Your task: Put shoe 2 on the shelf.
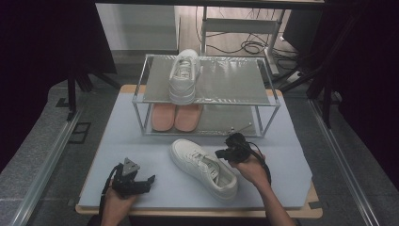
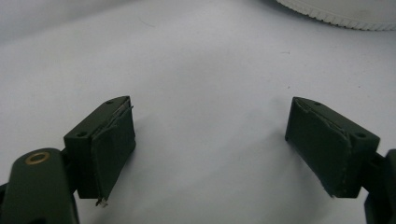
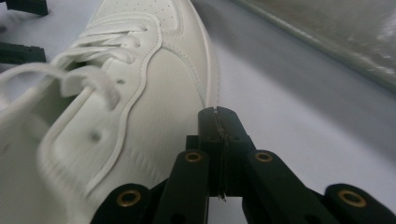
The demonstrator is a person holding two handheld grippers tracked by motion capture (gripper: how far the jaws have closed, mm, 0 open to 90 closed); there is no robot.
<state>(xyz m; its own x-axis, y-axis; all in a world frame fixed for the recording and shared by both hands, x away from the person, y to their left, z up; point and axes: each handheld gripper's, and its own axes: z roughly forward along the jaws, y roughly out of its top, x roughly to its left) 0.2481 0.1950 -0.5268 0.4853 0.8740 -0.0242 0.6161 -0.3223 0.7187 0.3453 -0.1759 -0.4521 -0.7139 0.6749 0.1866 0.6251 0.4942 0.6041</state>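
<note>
On our pale blue mat (image 1: 141, 141) lies a white sneaker (image 1: 203, 168), before the shoe rack (image 1: 263, 101). It looks light and bendy; we think its heel rim grips best. Our right gripper (image 3: 217, 116) is pressed together beside it, our left gripper (image 2: 210, 135) spread wide.

Left gripper (image 2: 210, 140) showing dark green padded jaws with brass rivets; right gripper (image 3: 218, 135) showing black linkages; black cables trailing; forearms wearing no sleeves.

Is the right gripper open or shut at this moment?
Shut. In its own view the right gripper has both jaws pressed together with nothing between them, beside the white sneaker.
</note>
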